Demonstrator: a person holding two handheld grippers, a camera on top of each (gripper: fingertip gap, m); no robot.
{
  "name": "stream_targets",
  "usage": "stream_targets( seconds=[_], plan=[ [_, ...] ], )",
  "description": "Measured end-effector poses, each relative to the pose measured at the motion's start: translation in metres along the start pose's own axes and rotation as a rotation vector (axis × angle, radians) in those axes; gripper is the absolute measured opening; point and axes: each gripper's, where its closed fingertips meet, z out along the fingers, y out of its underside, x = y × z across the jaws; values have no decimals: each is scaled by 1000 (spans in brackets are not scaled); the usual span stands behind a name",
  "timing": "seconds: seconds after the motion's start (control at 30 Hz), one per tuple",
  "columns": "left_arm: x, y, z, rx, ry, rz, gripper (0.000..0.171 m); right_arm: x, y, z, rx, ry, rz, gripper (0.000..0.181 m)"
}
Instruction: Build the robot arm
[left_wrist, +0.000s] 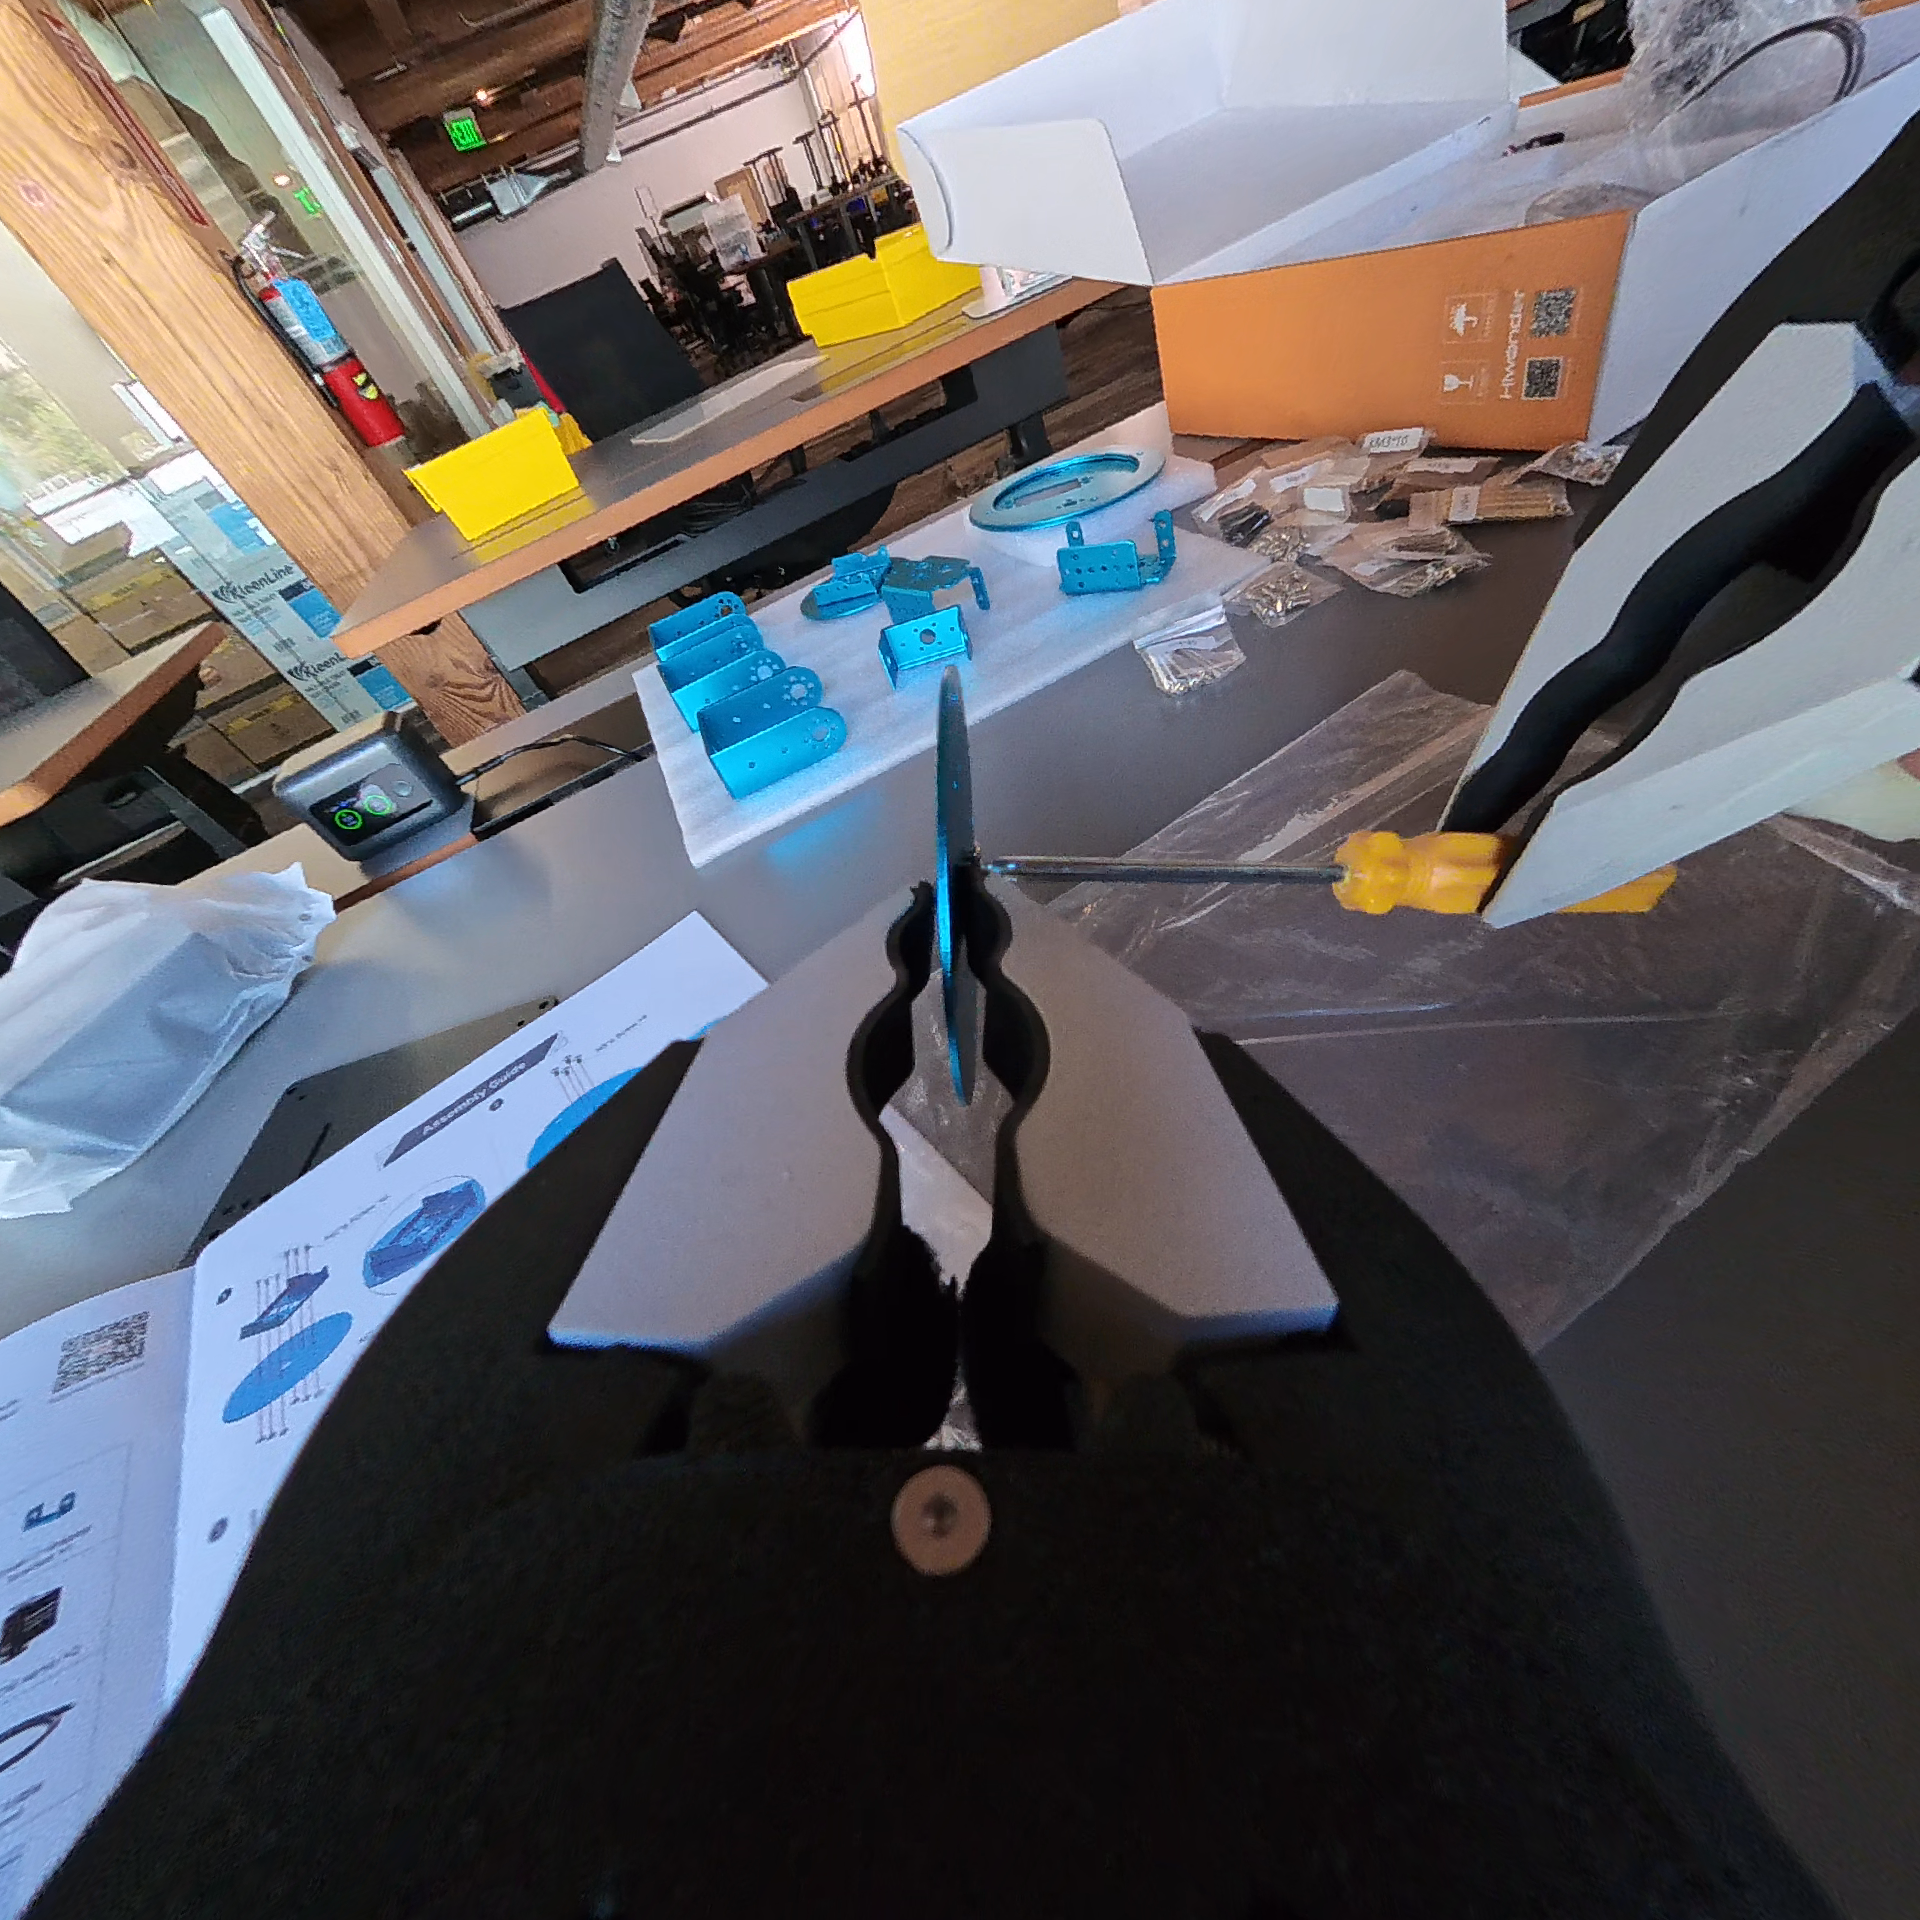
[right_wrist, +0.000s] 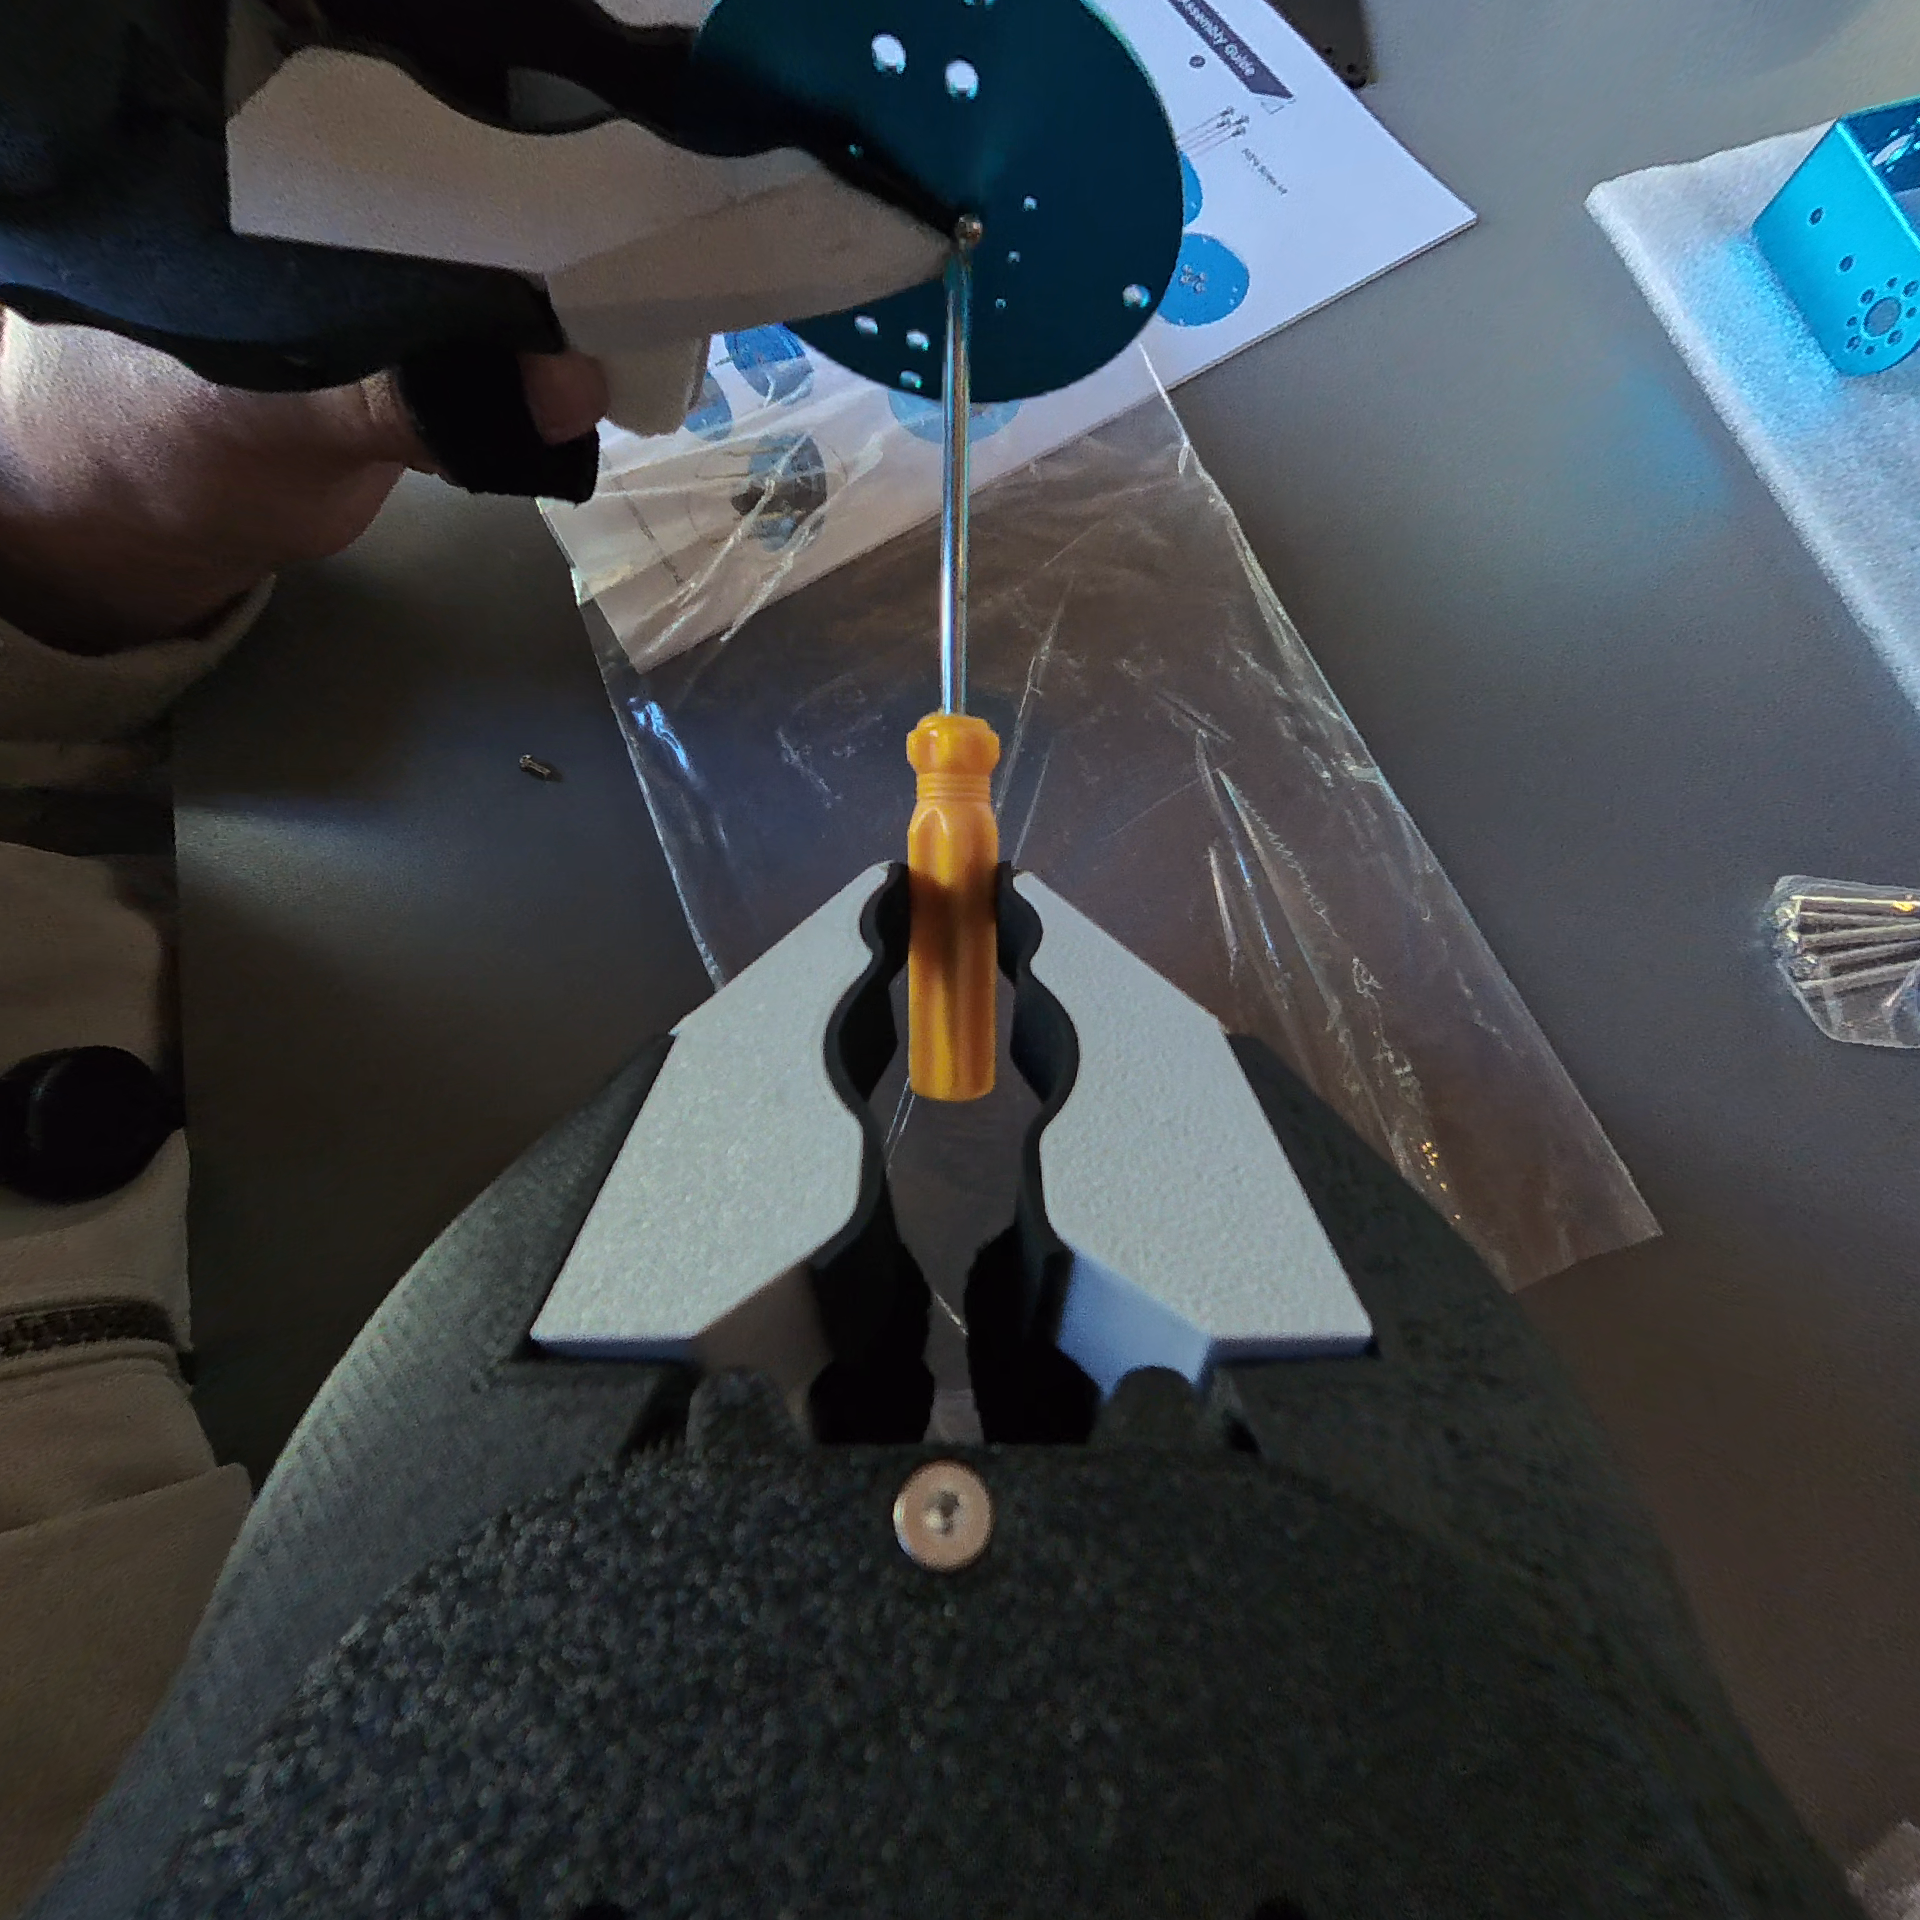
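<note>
The left tool is clamped on the lower edge of a thin round blue metal disc with small holes, holding it upright and edge-on above the grey table. The right tool grips the orange plastic handle of a slim screwdriver with a bare steel shaft, its jaws closed narrowly around the handle; the shaft runs straight ahead and its tip meets a small screw on the disc's face, just beside the left tool's fingertips. Beneath both tools lies a crumpled clear plastic bag, and left of the left tool a white printed instruction sheet with blue diagrams lies flat on the table. Farther ahead of the left tool, a white foam sheet carries several blue anodised metal brackets. Beyond it to the right are small clear packets of screws and an open orange-and-white cardboard box. One loose small screw lies on the table left of the right tool.
</note>
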Motion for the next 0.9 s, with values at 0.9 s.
stream_targets(
  seconds=[0.9],
  plan=[
    [2,-1,1,2,-7,35,6,1,-2,-4,7,-4,23,15]
  ],
)
